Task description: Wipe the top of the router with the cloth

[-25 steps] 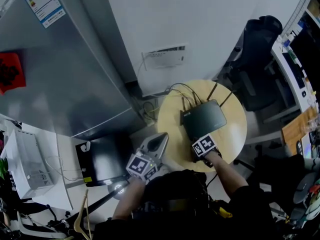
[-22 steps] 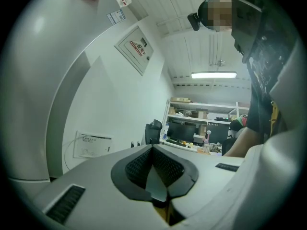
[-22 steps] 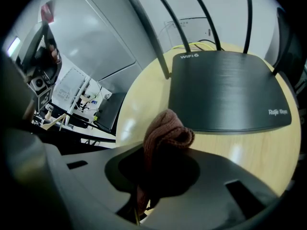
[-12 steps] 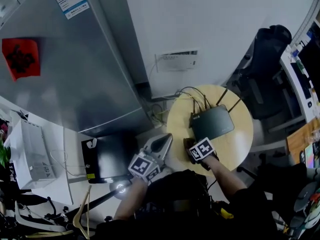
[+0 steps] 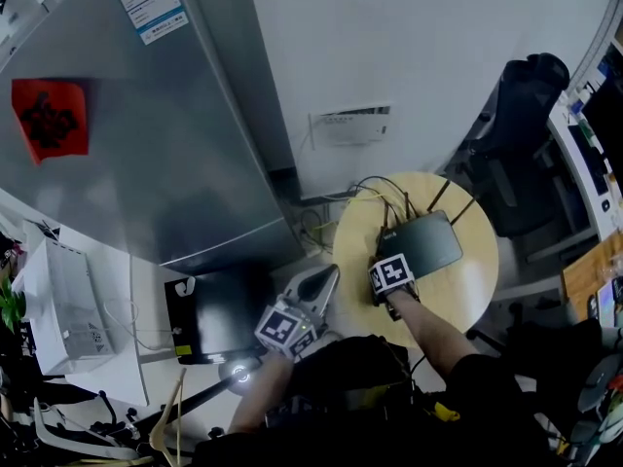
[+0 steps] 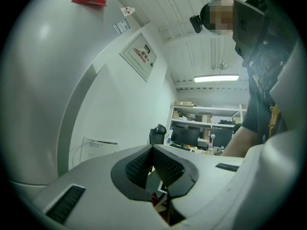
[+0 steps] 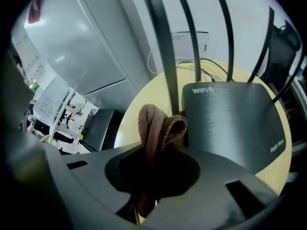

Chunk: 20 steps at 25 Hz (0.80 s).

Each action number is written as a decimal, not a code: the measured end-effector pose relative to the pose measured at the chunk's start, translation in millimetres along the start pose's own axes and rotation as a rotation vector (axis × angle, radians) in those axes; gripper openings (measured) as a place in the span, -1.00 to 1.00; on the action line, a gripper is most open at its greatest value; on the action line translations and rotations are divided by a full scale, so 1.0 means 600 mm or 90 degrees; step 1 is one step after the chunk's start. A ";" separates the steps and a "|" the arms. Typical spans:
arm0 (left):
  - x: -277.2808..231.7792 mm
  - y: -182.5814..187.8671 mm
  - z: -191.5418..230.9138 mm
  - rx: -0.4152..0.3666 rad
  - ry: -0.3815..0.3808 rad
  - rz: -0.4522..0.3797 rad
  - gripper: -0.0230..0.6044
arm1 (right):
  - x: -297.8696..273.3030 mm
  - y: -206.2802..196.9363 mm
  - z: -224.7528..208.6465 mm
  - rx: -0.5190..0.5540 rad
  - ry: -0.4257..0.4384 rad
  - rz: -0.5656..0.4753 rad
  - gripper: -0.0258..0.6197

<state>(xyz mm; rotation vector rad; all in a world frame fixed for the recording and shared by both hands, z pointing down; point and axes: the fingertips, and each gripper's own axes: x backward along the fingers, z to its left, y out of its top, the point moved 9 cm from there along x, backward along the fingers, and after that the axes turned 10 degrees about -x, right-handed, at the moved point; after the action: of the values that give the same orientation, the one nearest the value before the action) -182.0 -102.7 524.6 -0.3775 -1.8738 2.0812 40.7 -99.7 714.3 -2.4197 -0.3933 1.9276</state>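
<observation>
Right hand-held gripper [image 5: 387,266] is low at the near edge of the round wooden bench [image 5: 467,285], jaws pointing away from the body. The right forearm [image 5: 431,327] is bare and runs up from the torso to it, nearly straight. In the right gripper view the right hand-held gripper [image 7: 158,152] has its jaws clamped on a brownish-pink cloth [image 7: 157,126]; a folded loop of it stands up out of the jaws. The router [image 7: 232,123] is dark and flat and lies on the bench just ahead and to the right of these jaws. Its top face is bare, with white lettering at the corner nearest the cloth. The cloth sits against the router's left edge and not on its top; contact cannot be made out. Thin antennas [image 7: 163,47] rise beyond the jaws, with cables [image 5: 375,185] behind the router on the far side. Left hand-held gripper [image 5: 326,275] is held off the bench to its left, over the floor, tilted up and forward toward the grey fridge [image 5: 146,144] and the white wall [image 5: 389,47]. The left forearm [image 5: 258,397] is drawn in close to the body. In the left gripper view the left hand-held gripper [image 6: 152,150] has its pads meeting at the tips with nothing between them.
</observation>
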 end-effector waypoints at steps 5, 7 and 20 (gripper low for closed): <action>0.004 -0.005 0.013 0.004 0.009 -0.011 -0.93 | -0.005 0.030 -0.009 -0.098 0.012 0.013 -0.73; 0.007 -0.001 0.015 0.013 0.017 -0.014 -0.93 | -0.007 0.030 -0.016 -0.151 0.017 0.013 -0.73; 0.004 -0.004 0.015 0.040 -0.004 -0.030 -0.93 | -0.012 0.020 -0.026 -0.396 0.040 -0.034 -0.73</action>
<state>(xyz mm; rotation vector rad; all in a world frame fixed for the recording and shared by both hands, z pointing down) -187.6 -109.6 527.9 -0.3095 -1.7978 2.1073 56.4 -110.8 722.5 -2.7534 -1.1951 1.9082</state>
